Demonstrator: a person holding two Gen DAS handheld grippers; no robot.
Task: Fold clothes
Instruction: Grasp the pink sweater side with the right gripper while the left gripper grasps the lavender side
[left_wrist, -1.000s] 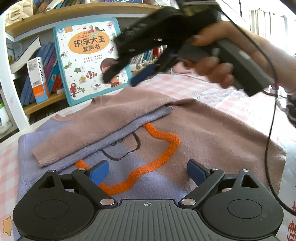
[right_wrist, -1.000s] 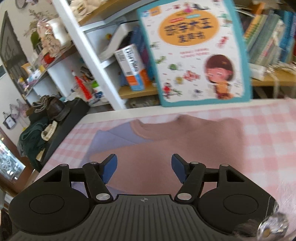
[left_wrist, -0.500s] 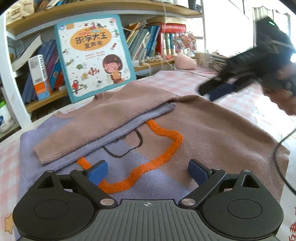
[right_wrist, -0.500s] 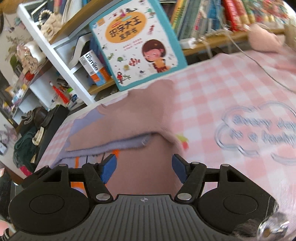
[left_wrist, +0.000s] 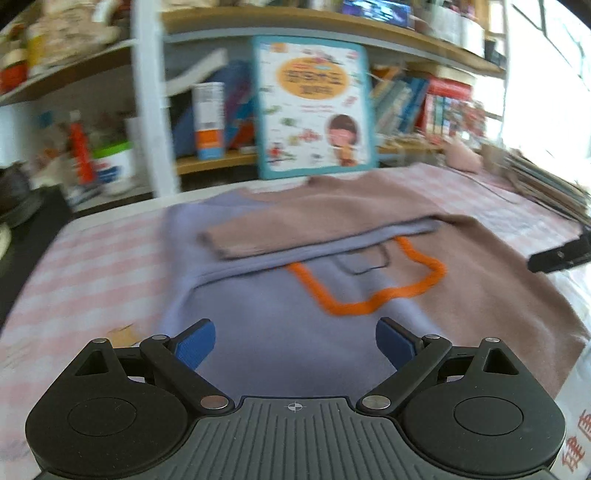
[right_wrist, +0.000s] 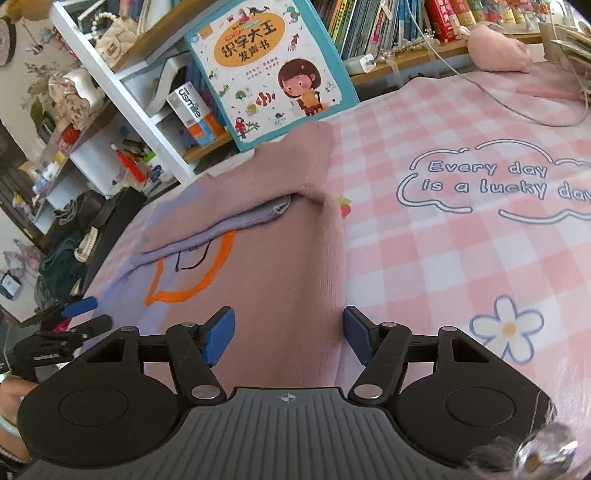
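While the sweater (right_wrist: 280, 266) is lying flat on the checked cloth (right_wrist: 461, 240) with both sleeves already folded across its chest, the left gripper (left_wrist: 295, 341) and right gripper (right_wrist: 289, 334) are hovering over its near hem, jaws apart and empty; each should be pinching a hem corner squarely before lifting. Since a second ago, the right gripper has been swinging down from the collar side.
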